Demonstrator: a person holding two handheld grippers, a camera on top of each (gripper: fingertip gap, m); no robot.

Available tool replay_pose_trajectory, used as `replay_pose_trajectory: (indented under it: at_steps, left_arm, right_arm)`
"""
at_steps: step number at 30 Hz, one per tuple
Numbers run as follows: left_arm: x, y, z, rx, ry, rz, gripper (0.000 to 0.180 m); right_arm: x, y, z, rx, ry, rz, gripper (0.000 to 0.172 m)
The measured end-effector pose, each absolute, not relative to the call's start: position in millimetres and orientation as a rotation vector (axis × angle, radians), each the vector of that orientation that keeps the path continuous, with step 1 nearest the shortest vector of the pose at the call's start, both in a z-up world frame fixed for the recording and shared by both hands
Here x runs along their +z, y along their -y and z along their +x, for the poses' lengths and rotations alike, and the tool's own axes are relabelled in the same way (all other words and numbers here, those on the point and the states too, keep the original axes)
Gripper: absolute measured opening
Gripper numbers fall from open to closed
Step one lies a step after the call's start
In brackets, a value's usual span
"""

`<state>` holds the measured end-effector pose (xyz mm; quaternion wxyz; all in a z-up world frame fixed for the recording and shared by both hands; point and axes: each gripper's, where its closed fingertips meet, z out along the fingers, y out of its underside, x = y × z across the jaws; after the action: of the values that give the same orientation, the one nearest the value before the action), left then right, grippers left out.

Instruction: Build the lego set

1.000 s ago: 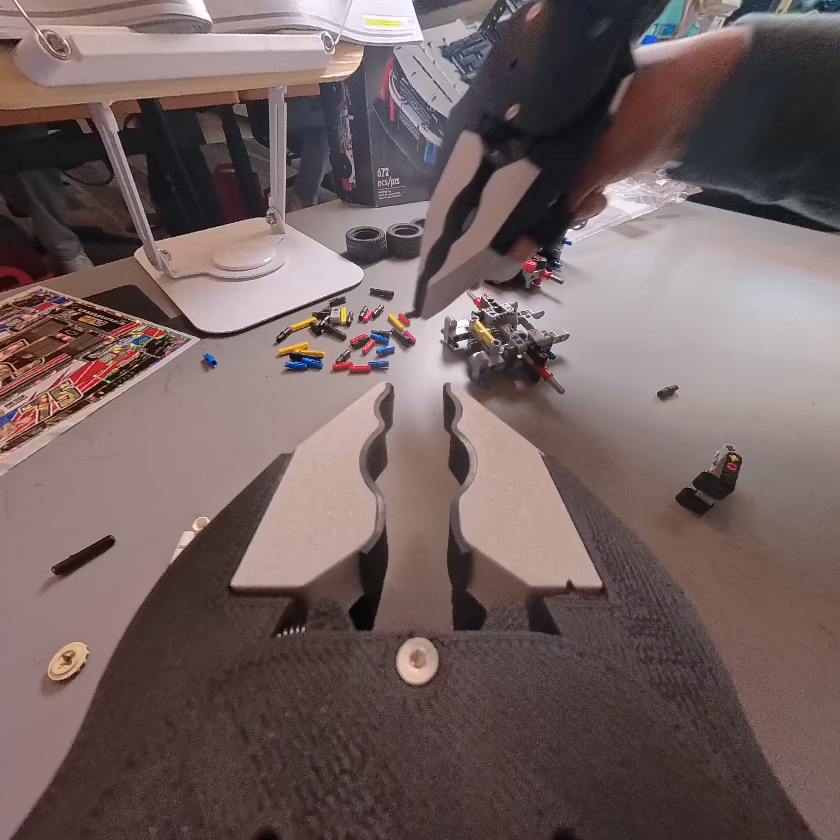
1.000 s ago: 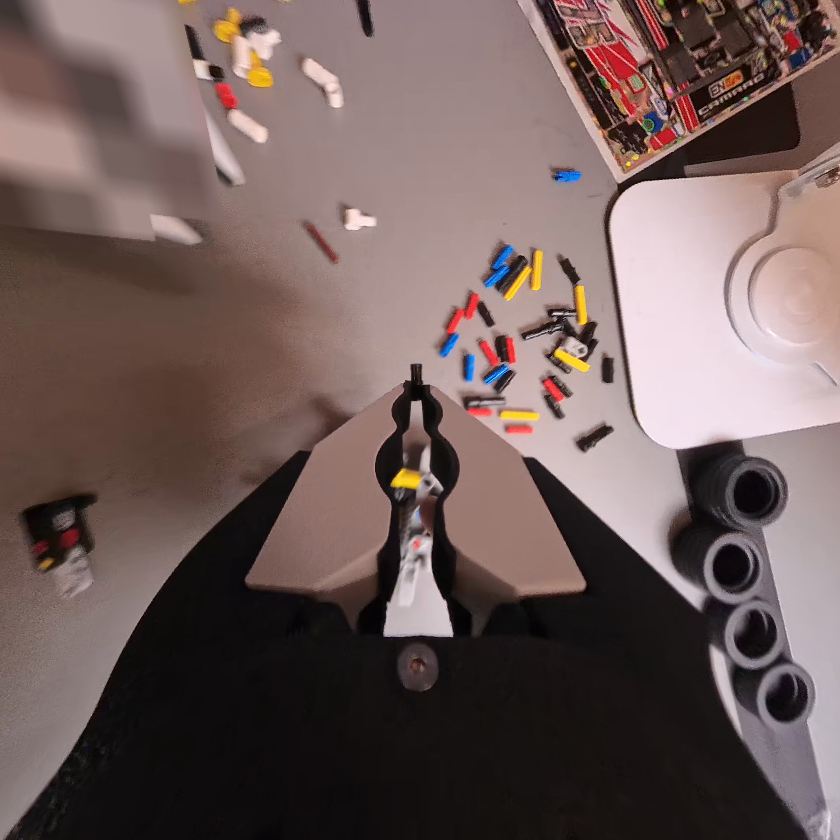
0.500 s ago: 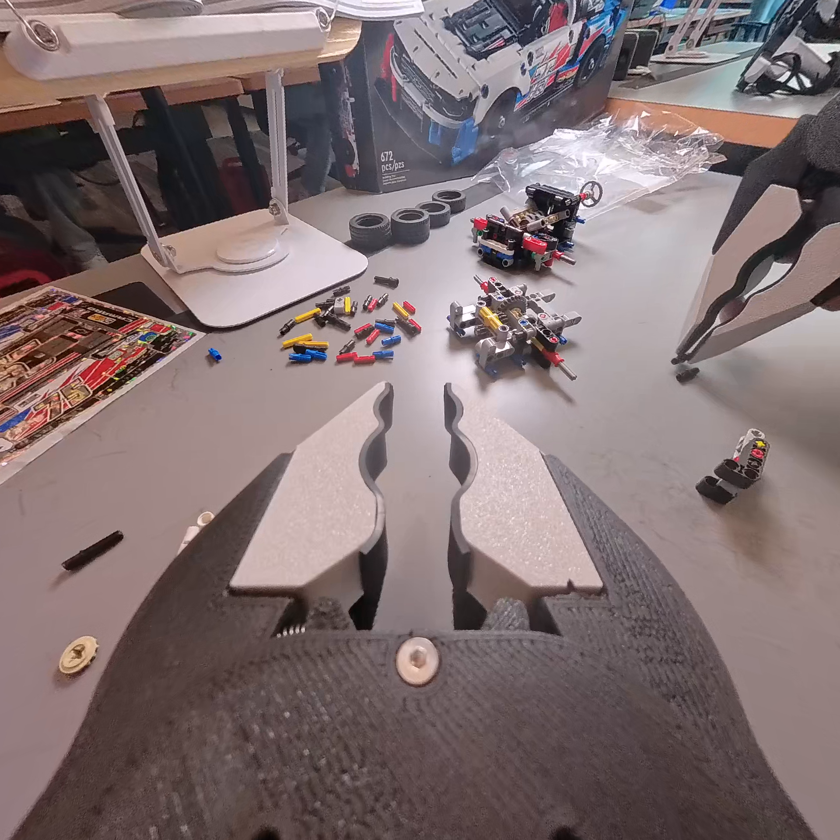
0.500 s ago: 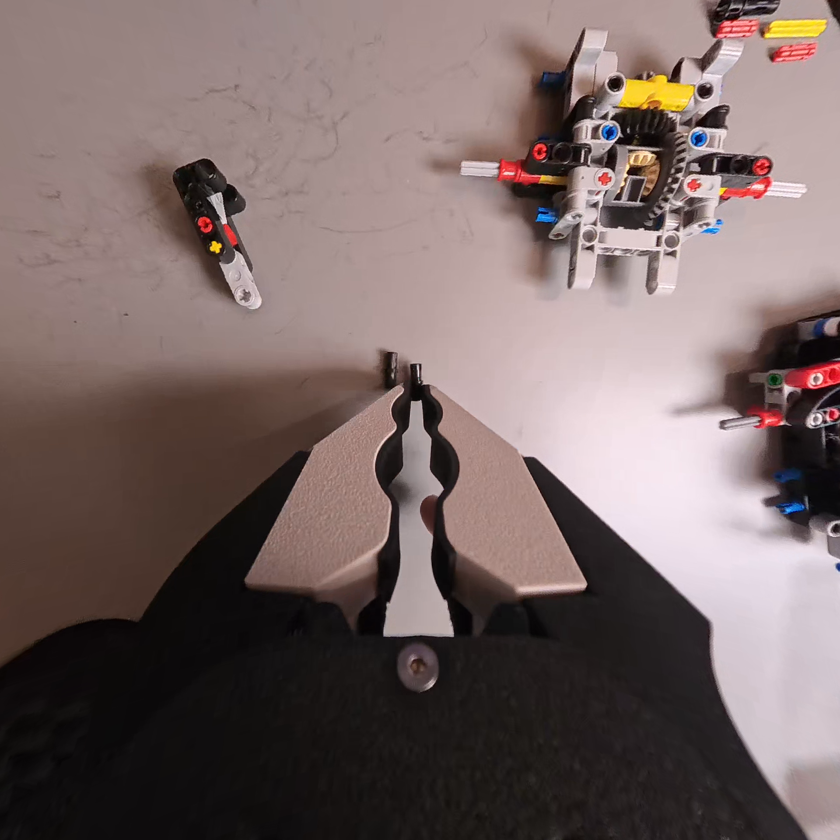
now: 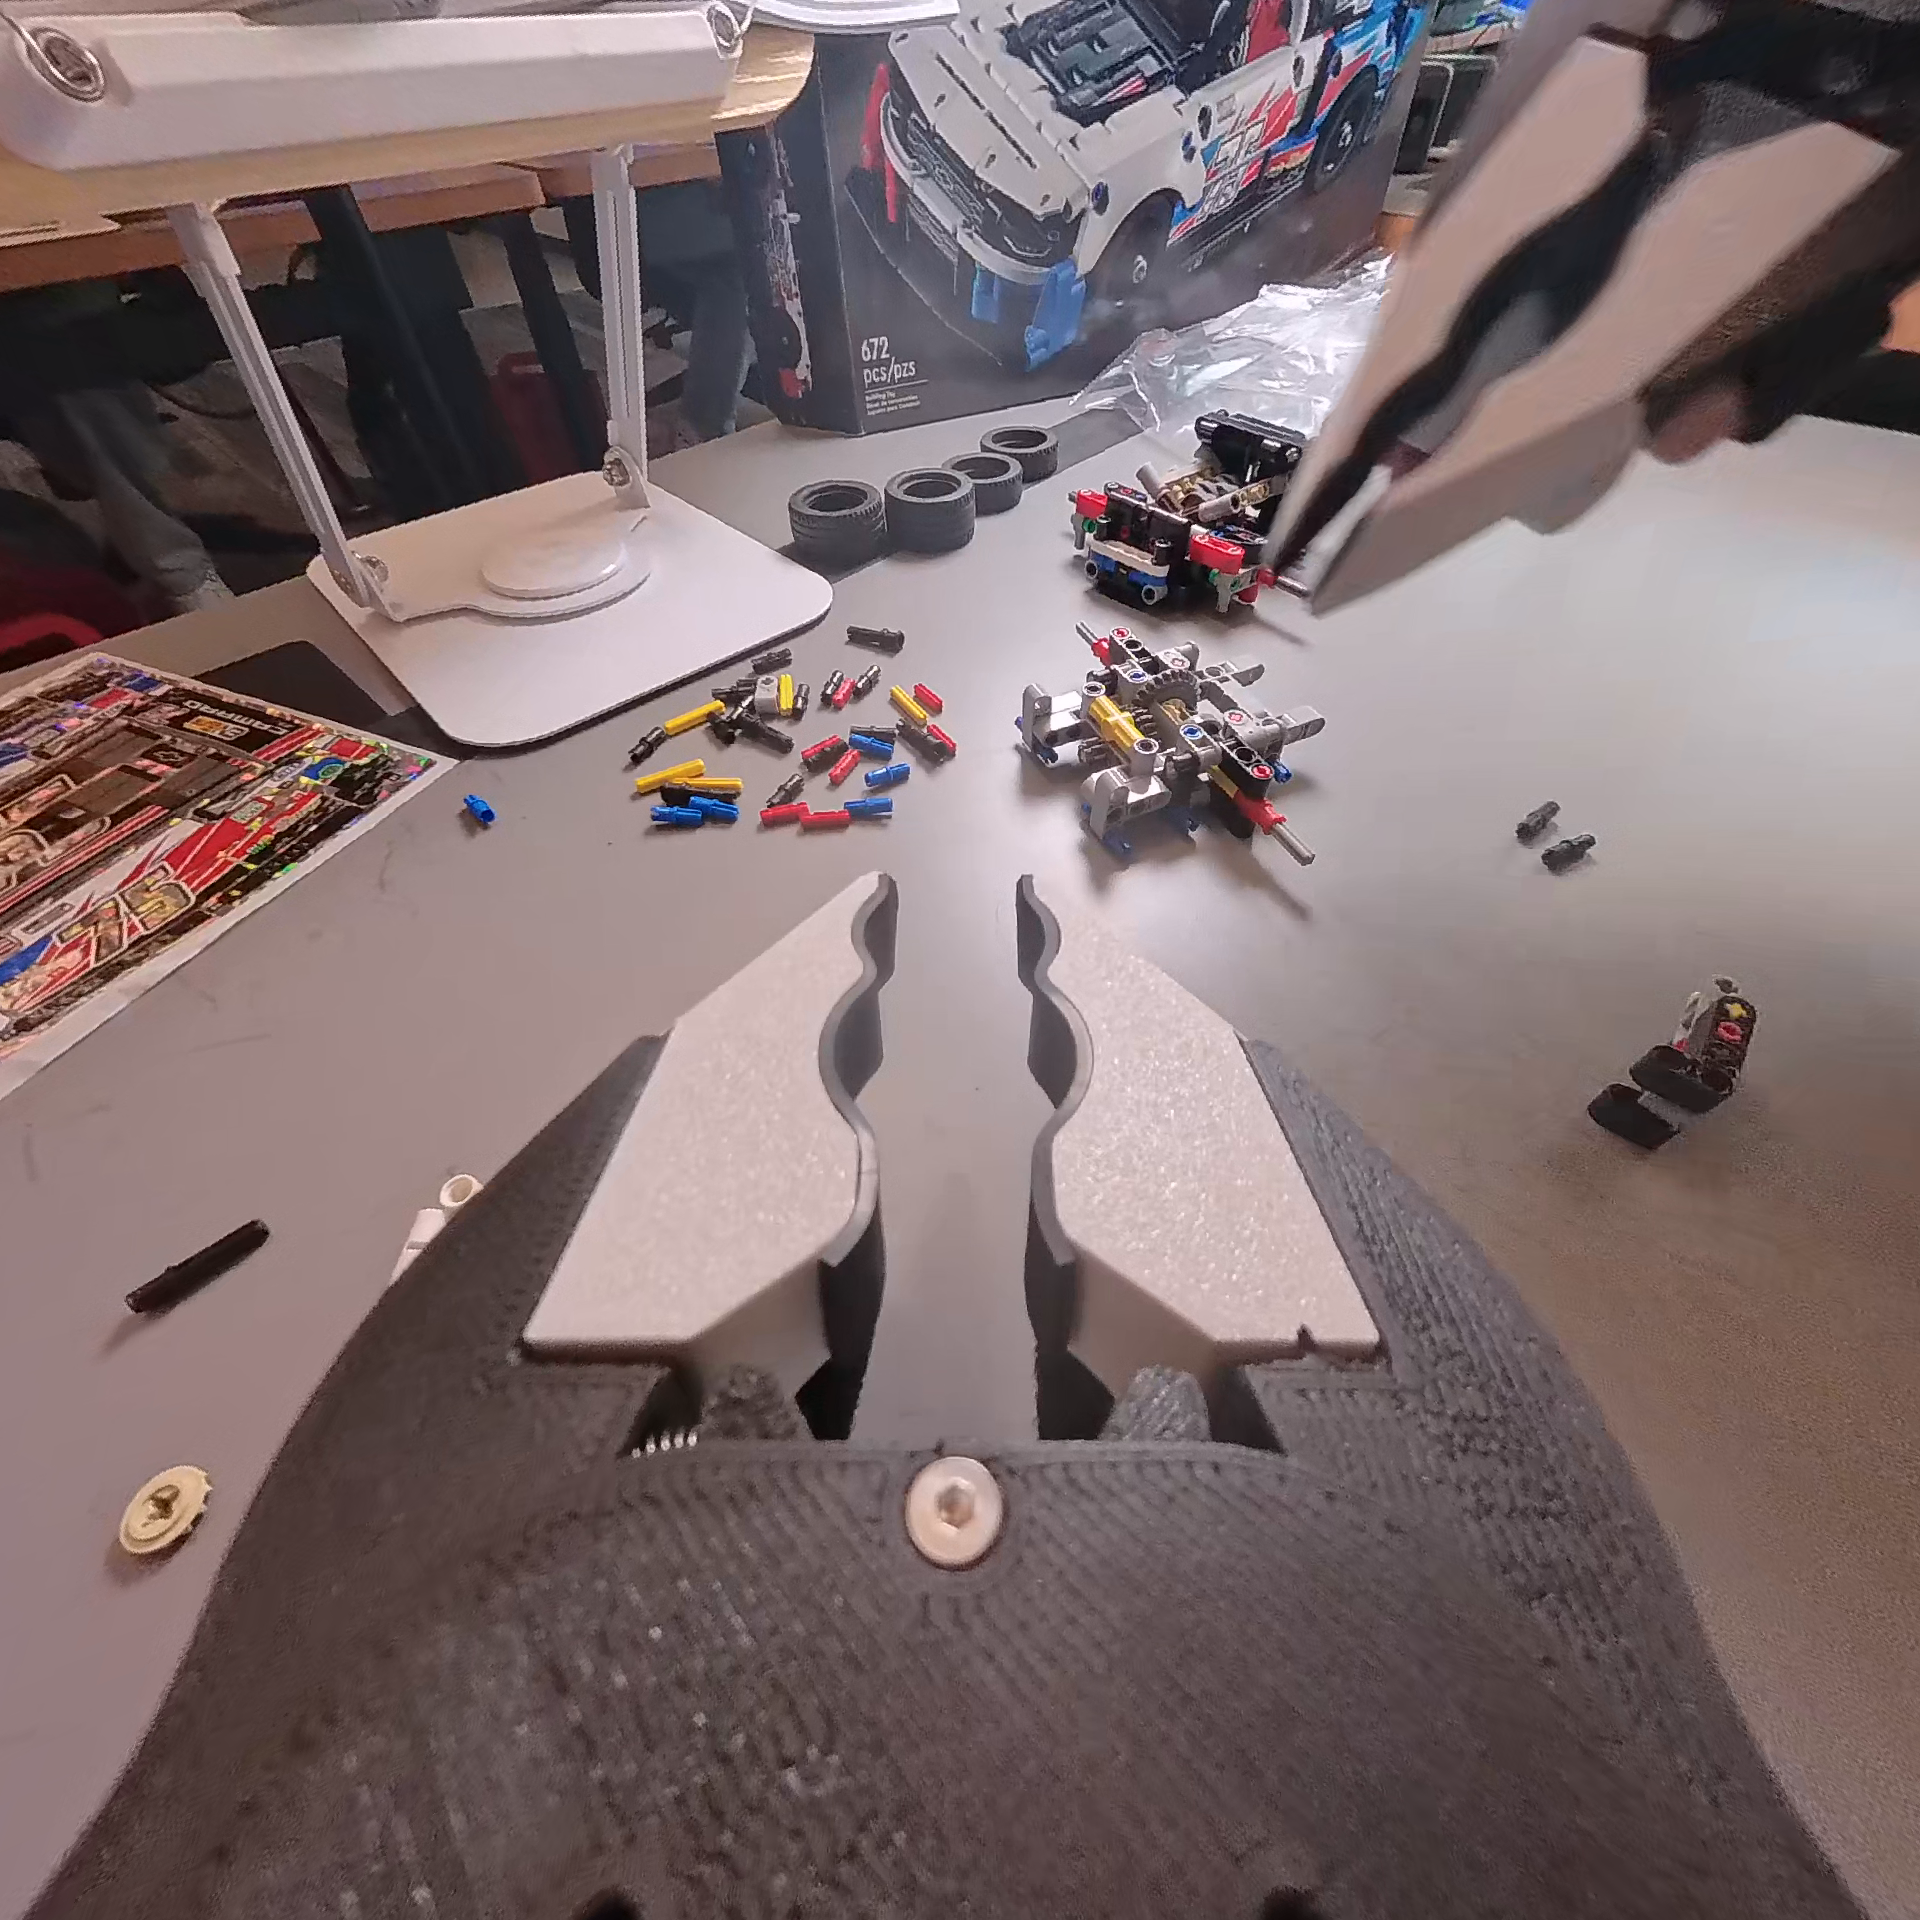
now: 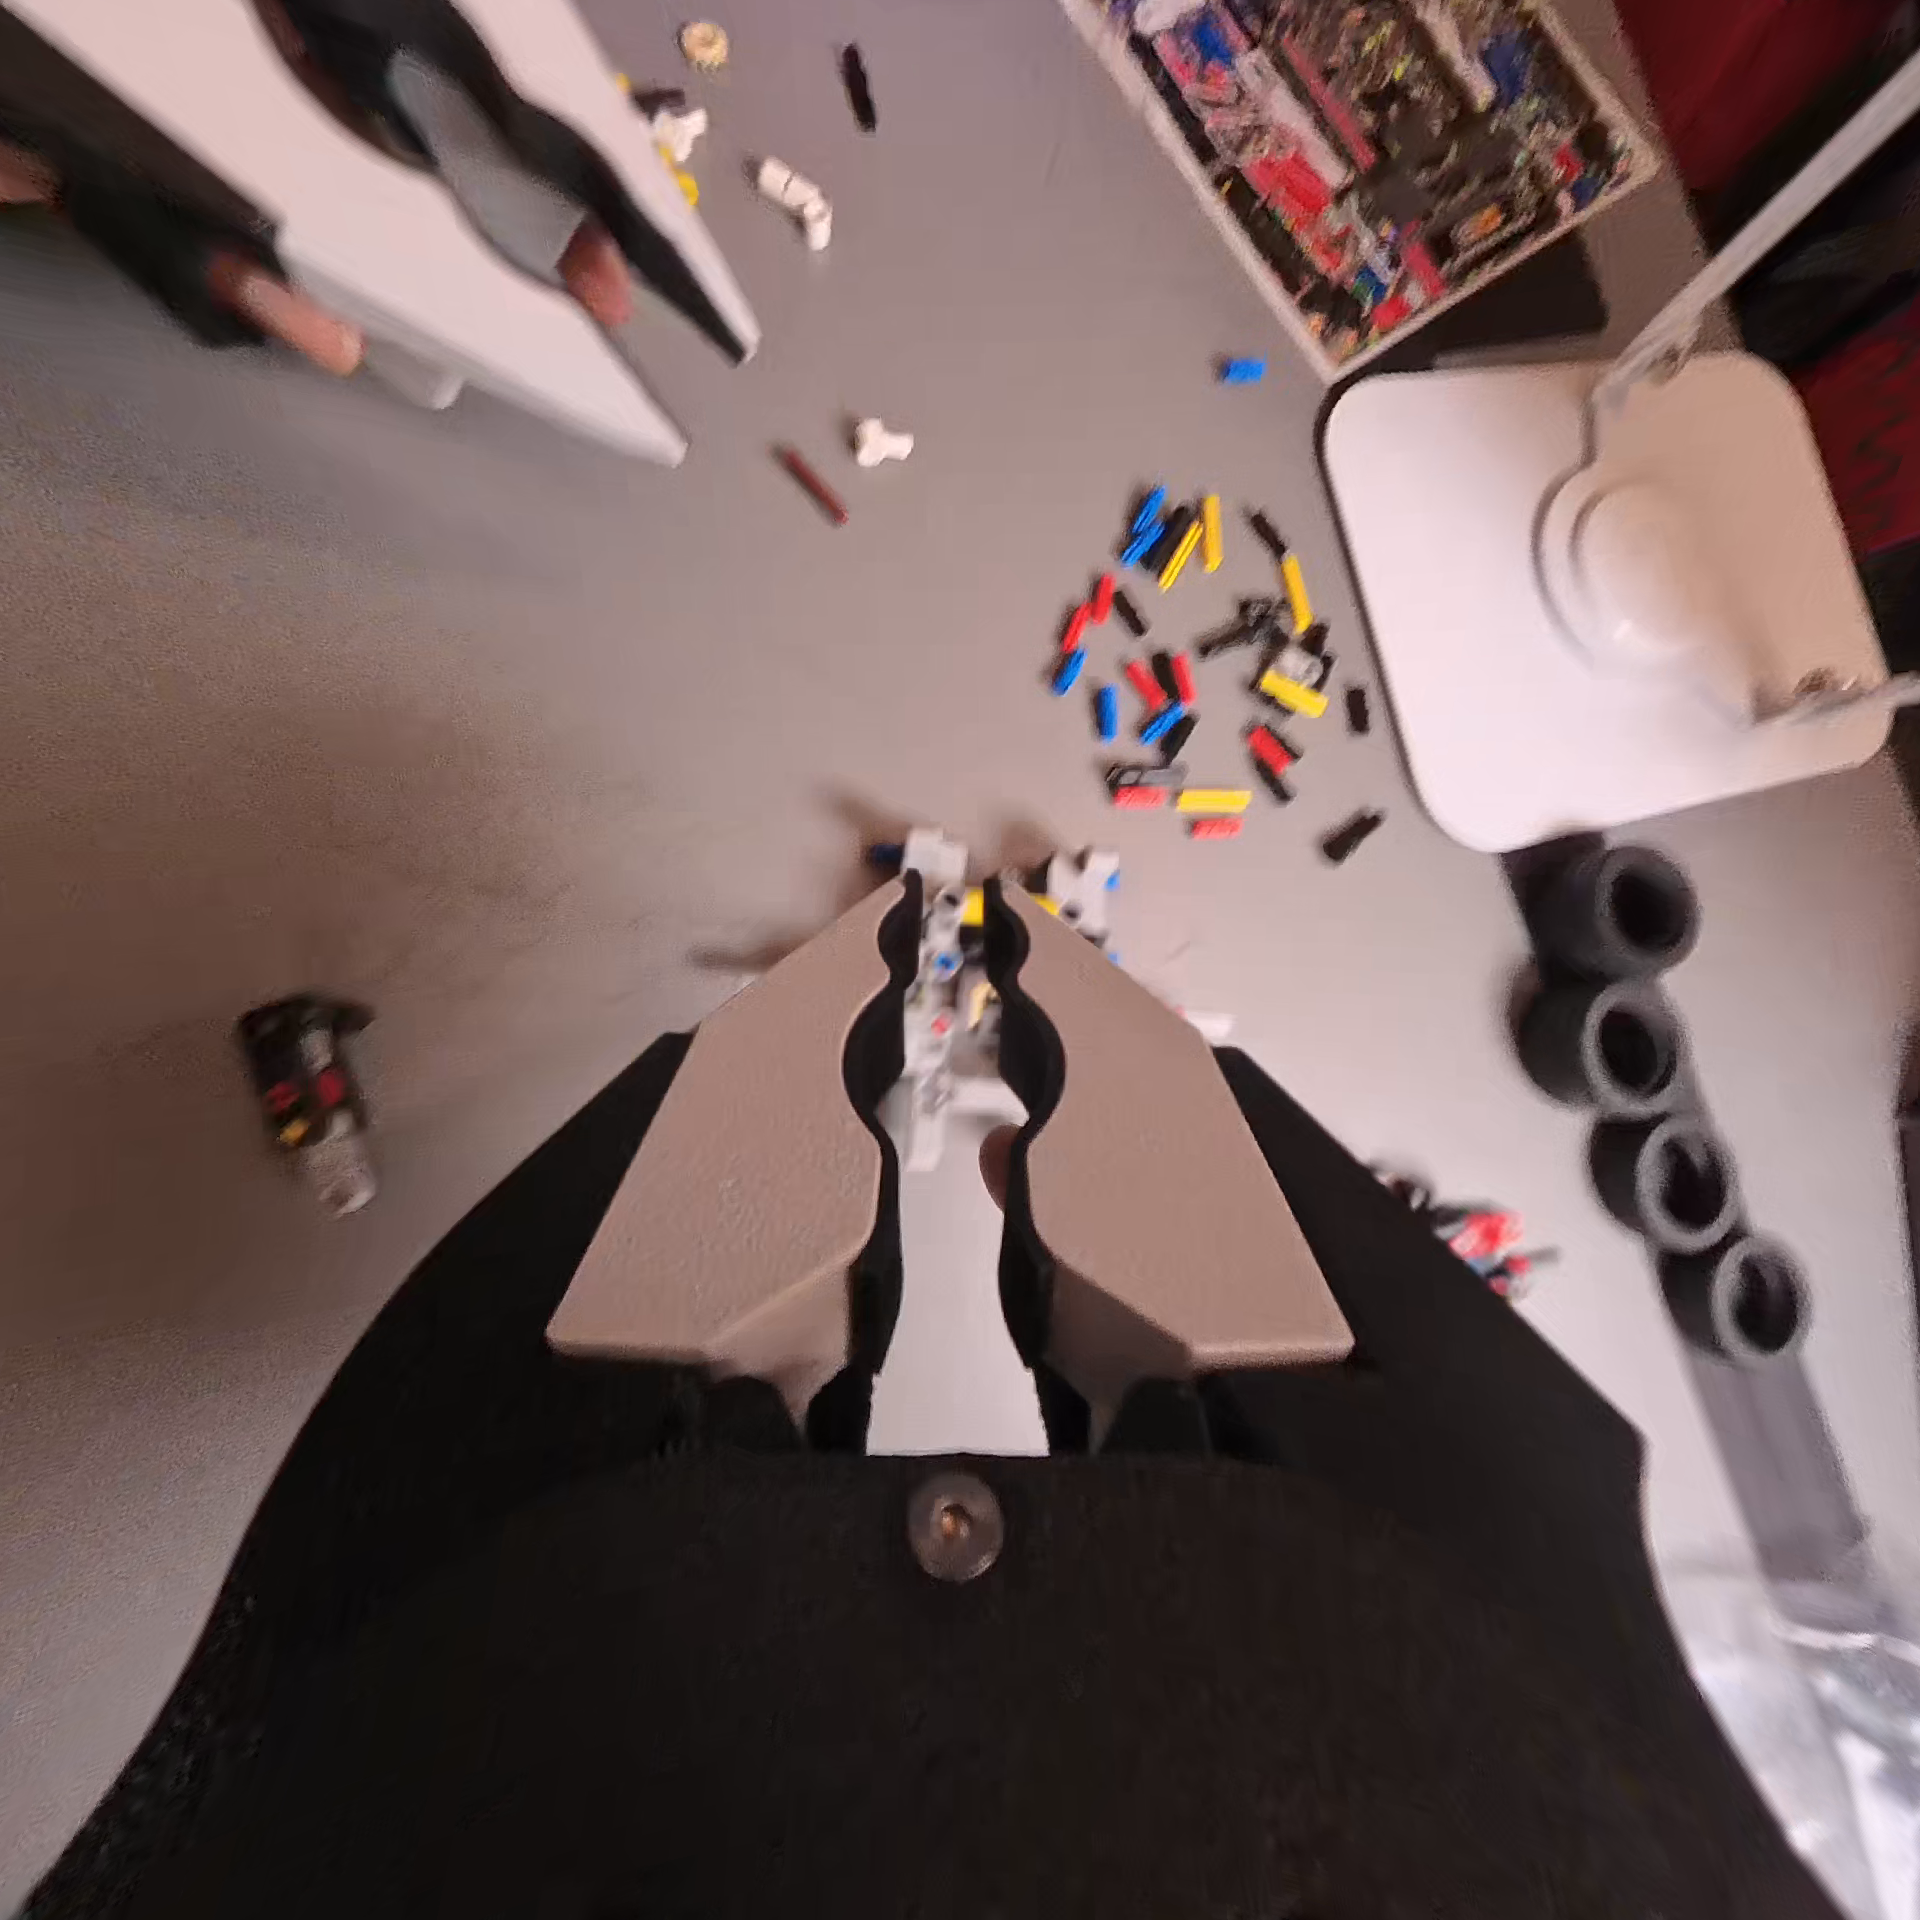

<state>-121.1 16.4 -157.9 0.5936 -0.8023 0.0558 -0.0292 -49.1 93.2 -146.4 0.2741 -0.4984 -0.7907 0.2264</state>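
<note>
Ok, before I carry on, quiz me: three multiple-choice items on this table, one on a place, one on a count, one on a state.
1. Where does the row of black tyres stand?
A. beside the white lamp base
B. on the sticker sheet
C. between the left gripper's fingers

2. How many tyres are in that row?
A. two
B. four
C. six

3. How do the left gripper's jaws stand?
A. shut on a yellow pin
B. shut on a tyre
C. apart, with bare table between them

Answers: 1 A, the tyres sit just right of the lamp base at the table's far edge. 2 B, four tyres show in both views. 3 C, only grey table shows in the gap between the fingers.
</note>
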Motion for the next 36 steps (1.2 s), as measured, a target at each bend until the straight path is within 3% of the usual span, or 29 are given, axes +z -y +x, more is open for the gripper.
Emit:
replay_pose_trajectory:
  at_steps: [1, 14, 23, 29, 36]
  left_arm:
    - [-157.6, -16.1, -121.7, -0.068, -0.127, -1.864, 0.022]
    - [-154.4, -15.6, -126.4, -0.070, -0.127, -1.851, 0.022]
    - [-155.2, -15.7, -131.7, -0.085, -0.103, -1.853, 0.023]
    - [-152.8, -15.7, -128.2, -0.074, -0.124, -1.849, 0.024]
    - [-158.9, -18.1, -129.3, -0.050, -0.133, -1.870, 0.024]
  right_arm:
    - [-146.5, -97.4, -66.8, 0.601, 2.143, -1.311, 0.010]
    - [-213.8, -122.0, -170.3, 0.541, 2.537, -1.099, 0.014]
    - [-210.4, -120.6, -171.3, 0.615, 2.537, -1.102, 0.003]
    - [-166.9, -113.2, -80.2, 0.615, 2.458, -1.212, 0.002]
    - [-202.7, -98.6, 42.5, 0.608, 2.292, -1.640, 0.002]
